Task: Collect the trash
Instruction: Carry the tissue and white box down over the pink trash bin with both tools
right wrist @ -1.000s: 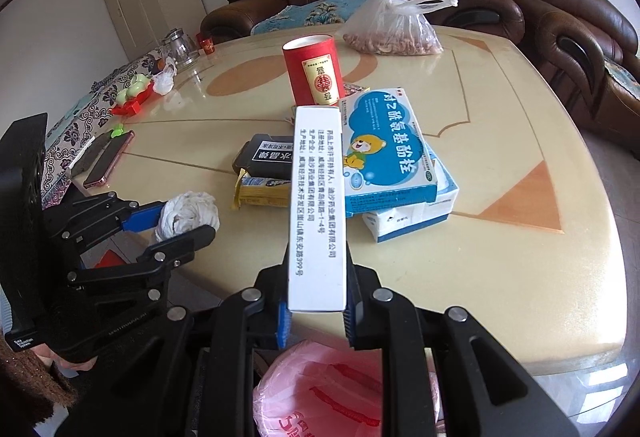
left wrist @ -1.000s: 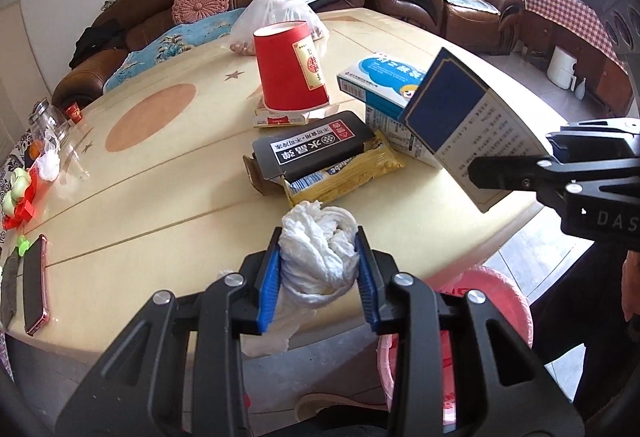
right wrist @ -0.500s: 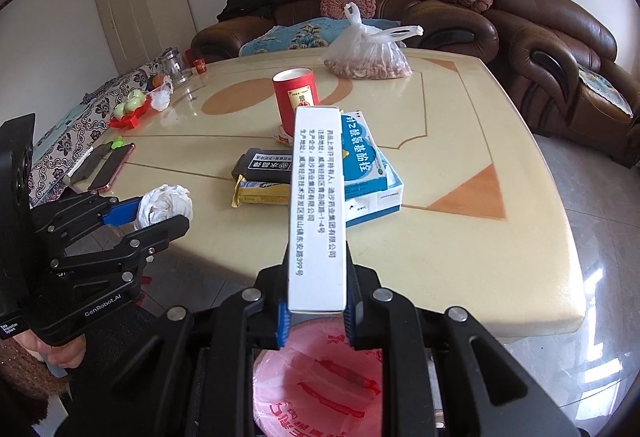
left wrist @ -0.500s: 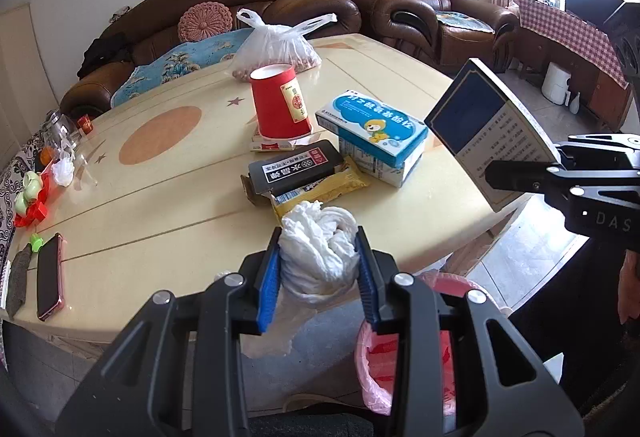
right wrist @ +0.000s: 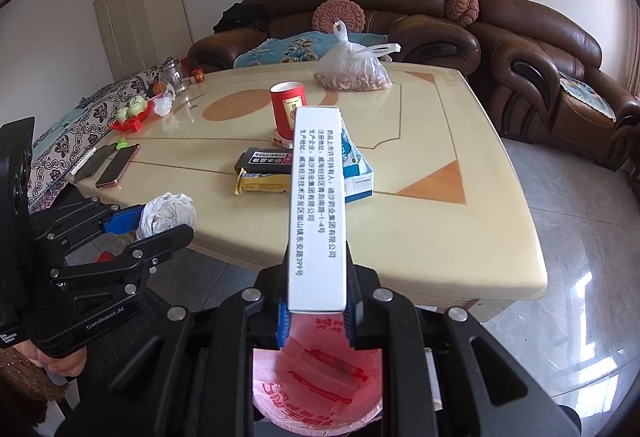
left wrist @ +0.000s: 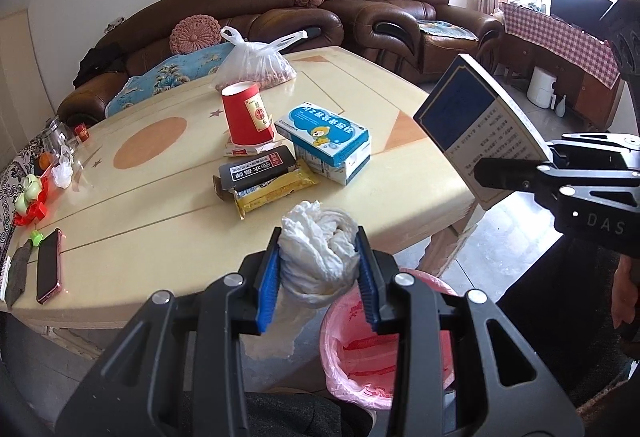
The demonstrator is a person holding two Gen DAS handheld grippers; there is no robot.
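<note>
Two tool stamps: "DAS", "GenRobot.AI"

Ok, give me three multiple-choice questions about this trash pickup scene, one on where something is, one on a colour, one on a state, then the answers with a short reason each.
1. Where is the bin with the pink liner?
A. On the table
B. On the floor beside the table edge
C. On the sofa

2. What colour is the paper cup on the table?
A. Red
B. Green
C. White

3. What is the left gripper doing?
A. Standing open with nothing in it
B. Shut on a phone
C. Shut on the crumpled tissue

Answers:
1 B, the liner shows below both grippers, off the tabletop.
2 A, its wall is red with a small label.
3 C, the blue pads press on either side of the white wad.
</note>
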